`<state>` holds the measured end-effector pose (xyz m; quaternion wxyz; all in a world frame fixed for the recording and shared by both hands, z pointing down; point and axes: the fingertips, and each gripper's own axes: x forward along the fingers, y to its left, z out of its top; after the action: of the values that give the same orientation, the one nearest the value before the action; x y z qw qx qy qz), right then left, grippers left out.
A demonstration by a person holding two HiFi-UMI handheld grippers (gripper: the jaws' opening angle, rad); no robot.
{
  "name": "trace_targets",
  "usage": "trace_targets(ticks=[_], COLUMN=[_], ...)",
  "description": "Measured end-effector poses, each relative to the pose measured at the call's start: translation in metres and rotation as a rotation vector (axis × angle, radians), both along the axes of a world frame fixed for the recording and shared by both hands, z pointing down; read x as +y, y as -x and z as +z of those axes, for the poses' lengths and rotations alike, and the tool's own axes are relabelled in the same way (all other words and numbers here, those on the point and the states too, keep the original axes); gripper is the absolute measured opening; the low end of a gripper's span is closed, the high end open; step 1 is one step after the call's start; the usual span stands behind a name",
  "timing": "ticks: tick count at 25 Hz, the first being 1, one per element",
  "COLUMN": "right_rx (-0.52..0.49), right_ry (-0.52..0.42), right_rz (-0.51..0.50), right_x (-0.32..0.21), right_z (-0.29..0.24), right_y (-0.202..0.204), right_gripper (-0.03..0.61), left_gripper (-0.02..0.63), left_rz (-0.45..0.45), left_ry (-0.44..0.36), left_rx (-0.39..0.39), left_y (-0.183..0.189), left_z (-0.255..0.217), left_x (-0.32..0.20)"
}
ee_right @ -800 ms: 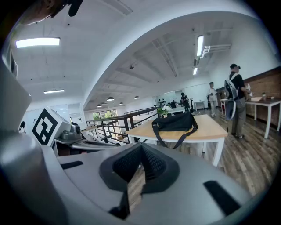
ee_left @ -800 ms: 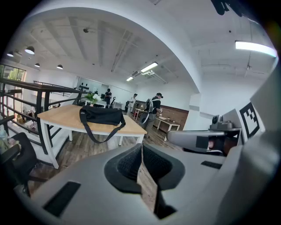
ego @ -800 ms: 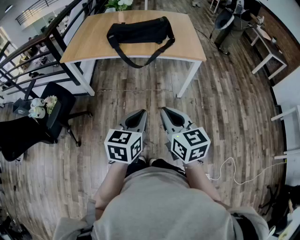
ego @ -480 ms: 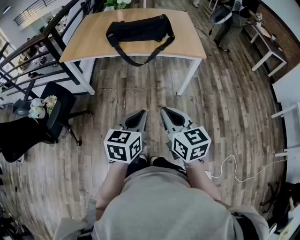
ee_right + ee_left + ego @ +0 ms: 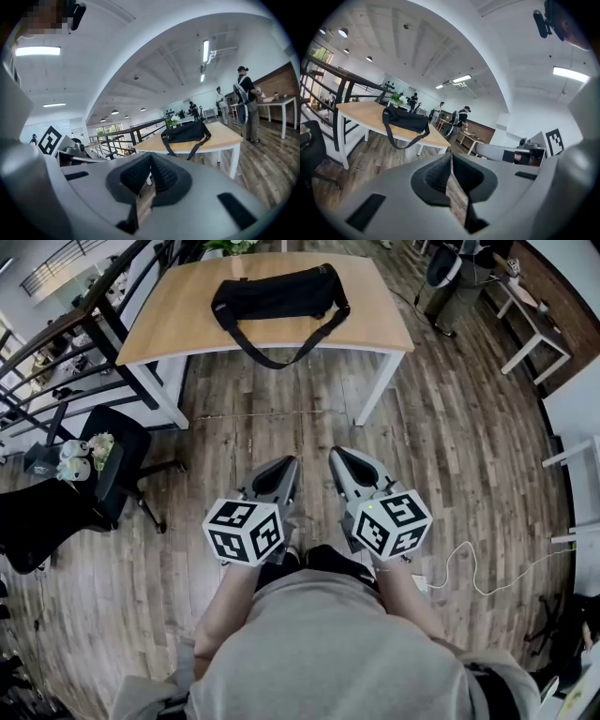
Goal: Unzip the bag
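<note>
A black duffel bag (image 5: 277, 294) lies on a wooden table (image 5: 375, 320) far ahead, its shoulder strap (image 5: 281, 357) hanging over the front edge. The same bag (image 5: 405, 121) shows in the left gripper view and the bag (image 5: 185, 131) again in the right gripper view, well beyond the jaws. My left gripper (image 5: 289, 463) and right gripper (image 5: 336, 454) are held side by side over the floor, close to the person's body. Both are shut with nothing between the pads.
A black office chair (image 5: 112, 460) stands at the left beside a dark railing (image 5: 56, 343). White desks (image 5: 539, 338) line the right side, and people (image 5: 246, 101) stand near them. A white cable (image 5: 473, 568) lies on the wooden floor at the right.
The table and bag have slid slightly up in the head view. Both grippers sit a little lower and a little further apart in the picture. Their jaws have stayed shut.
</note>
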<state>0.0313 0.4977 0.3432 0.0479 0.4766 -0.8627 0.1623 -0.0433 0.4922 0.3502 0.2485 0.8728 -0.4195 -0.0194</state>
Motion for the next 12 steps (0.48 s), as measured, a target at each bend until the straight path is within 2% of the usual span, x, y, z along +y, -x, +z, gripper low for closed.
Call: trace_targets(ticks=[4,9,10,12], right_rx=[0.022,0.048,0.053,0.058], right_ry=[0.009,0.052,0.059,0.064], right_rz=[0.018,0.027,0.027,0.034], right_x=[0.001,0.007,0.007,0.004], right_z=[0.006,0.024,0.026,0.027], right_y=[0.009,0.019,0.020,0.020], right_gripper=[0.009,0.013,0.042,0.052], left_gripper=[0.029,0.029,0.029,0.029], left_rz=[-0.005,0.003,0.001,-0.007], left_ry=[-0.013,0.014,0.018,0.022], left_rx=[-0.042,-0.069,-0.079,-0.094], left_y=[0.011,0.019,0.021,0.023], left_z=[0.004,0.019,0.022,0.025], left_x=[-0.002,0.000,0.000,-0.003])
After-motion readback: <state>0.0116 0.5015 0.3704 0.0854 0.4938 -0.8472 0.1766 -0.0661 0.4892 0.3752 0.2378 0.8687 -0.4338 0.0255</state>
